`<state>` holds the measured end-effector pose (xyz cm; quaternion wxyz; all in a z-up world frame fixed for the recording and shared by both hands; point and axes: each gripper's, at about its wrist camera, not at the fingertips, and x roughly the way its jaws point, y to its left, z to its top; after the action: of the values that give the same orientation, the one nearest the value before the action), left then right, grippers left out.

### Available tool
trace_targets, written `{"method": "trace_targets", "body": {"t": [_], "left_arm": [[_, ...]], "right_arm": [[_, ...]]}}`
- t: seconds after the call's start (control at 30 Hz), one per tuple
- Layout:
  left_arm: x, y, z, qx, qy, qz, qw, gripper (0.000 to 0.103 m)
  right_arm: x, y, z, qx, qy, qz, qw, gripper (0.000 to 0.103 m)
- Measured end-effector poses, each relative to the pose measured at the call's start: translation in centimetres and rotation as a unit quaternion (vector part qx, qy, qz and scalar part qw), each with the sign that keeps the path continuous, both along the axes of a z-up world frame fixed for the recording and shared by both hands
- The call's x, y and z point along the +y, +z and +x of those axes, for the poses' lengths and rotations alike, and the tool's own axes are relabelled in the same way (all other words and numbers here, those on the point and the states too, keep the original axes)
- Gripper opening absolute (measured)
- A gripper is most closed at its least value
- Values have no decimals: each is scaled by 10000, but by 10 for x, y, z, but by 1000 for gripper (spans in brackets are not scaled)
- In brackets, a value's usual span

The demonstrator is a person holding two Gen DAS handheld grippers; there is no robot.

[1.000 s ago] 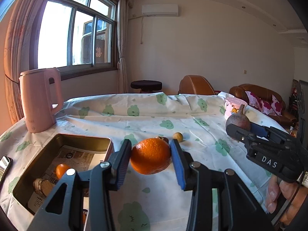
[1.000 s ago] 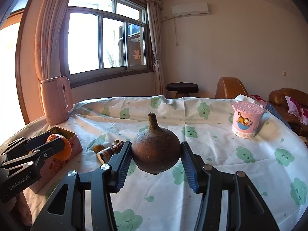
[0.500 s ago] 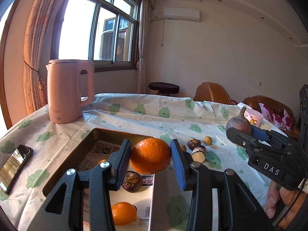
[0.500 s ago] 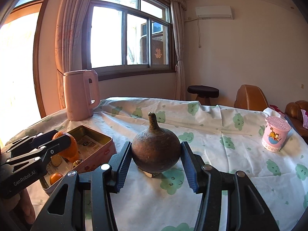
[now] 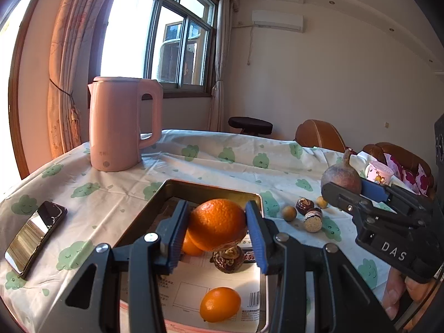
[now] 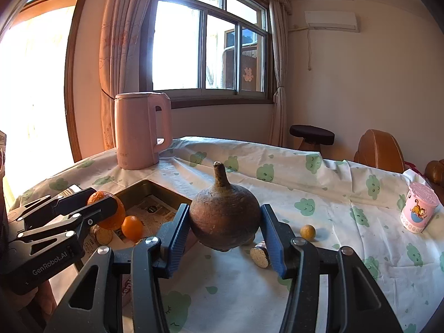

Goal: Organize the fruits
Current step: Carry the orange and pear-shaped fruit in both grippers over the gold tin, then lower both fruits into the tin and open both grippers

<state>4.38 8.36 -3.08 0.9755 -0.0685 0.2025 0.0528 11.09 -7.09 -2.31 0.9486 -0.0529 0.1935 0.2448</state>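
While clamped, orange [image 5: 217,223] fills left gripper [image 5: 217,231] — centred.

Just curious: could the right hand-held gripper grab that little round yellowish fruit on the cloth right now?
Probably not yet: the right hand-held gripper is shut on the brown gourd-shaped fruit, so nothing else fits, though the yellowish fruit lies unobstructed nearby.

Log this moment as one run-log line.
left hand-held gripper: shut on large orange, over metal tin | right hand-held gripper: shut on brown stemmed round fruit, above tablecloth | tin: small oranges inside
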Motion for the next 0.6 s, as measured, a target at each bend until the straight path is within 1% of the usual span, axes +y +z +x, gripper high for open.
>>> {"method": "trace_targets", "body": {"t": [0.6], "left_arm": [[28, -8, 1, 191, 260, -77, 9994, 43]], "right_arm": [[40, -12, 3, 191, 332, -130, 9992, 53]]}}
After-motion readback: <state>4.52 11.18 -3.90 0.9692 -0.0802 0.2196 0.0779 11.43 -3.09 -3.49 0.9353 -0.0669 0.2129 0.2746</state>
